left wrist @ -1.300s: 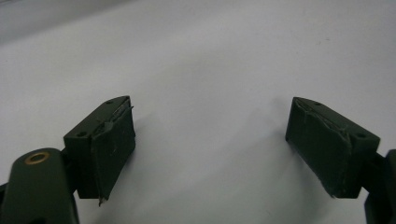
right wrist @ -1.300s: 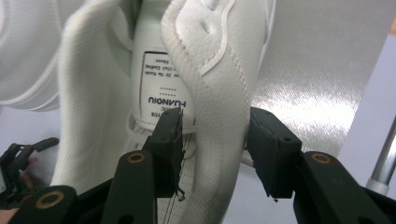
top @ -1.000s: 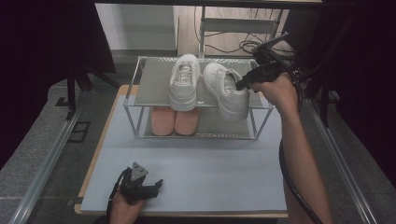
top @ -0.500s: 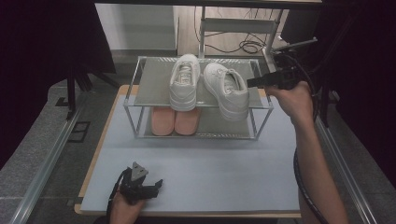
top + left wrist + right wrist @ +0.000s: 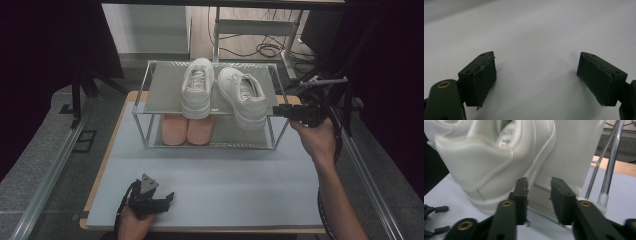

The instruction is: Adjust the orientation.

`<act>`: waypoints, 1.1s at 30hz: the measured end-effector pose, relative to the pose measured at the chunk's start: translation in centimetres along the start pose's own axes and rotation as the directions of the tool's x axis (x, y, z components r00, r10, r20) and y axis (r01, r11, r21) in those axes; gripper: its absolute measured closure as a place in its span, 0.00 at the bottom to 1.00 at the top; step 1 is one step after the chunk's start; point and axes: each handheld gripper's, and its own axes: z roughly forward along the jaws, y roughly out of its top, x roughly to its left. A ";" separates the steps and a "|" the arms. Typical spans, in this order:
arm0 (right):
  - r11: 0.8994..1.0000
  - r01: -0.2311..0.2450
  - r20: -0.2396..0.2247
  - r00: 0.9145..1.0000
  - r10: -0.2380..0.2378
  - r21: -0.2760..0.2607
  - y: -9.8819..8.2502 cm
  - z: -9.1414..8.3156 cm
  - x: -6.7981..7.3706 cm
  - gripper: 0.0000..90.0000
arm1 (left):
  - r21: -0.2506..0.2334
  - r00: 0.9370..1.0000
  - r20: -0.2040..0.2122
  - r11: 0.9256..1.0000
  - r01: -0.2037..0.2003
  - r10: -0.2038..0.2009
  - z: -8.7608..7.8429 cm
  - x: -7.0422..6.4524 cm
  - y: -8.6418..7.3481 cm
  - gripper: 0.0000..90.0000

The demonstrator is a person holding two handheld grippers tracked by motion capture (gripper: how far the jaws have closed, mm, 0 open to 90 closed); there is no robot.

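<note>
Resting on the desk (image 5: 210, 190), my left gripper (image 5: 159, 201) sits released, nothing between its jaws. My right gripper (image 5: 538, 192), jaws just closing but unclenched, grips nothing; the white shoe (image 5: 489, 157) sits just ahead-left on the rack (image 5: 165, 90).

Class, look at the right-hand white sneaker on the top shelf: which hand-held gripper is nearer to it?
Right. The right hand-held gripper sits just beside the white sneaker's heel, at the rack's edge; the left hand-held gripper rests low on the mat, far away.
</note>
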 end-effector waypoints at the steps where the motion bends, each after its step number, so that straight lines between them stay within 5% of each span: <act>1: 1.000 -0.003 0.000 1.000 0.003 -0.011 -0.6 -0.1 0.0 0.85 | -0.002 1.000 -0.001 1.000 0.001 -0.001 0.0 0.0 0.0 0.17; 6: 0.997 -0.016 -0.070 0.998 0.011 -0.069 -3.3 0.2 0.0 0.99 | -0.003 1.000 0.000 1.000 0.002 -0.002 0.0 0.0 0.0 0.17; 11: 0.994 0.011 -0.084 0.996 -0.020 -0.108 -4.7 0.8 0.9 1.00 | -0.003 1.000 0.000 1.000 0.002 -0.002 0.0 0.0 0.0 0.17; 16: 0.992 0.043 -0.084 0.995 -0.053 -0.120 -4.7 1.4 1.7 1.00 | -0.003 1.000 0.000 1.000 0.002 -0.002 0.0 0.0 0.0 0.17; 33: 0.993 0.039 -0.151 0.987 -0.056 -0.113 -3.8 3.0 2.9 1.00 | -0.003 1.000 0.000 1.000 0.002 -0.002 0.0 0.0 0.0 0.17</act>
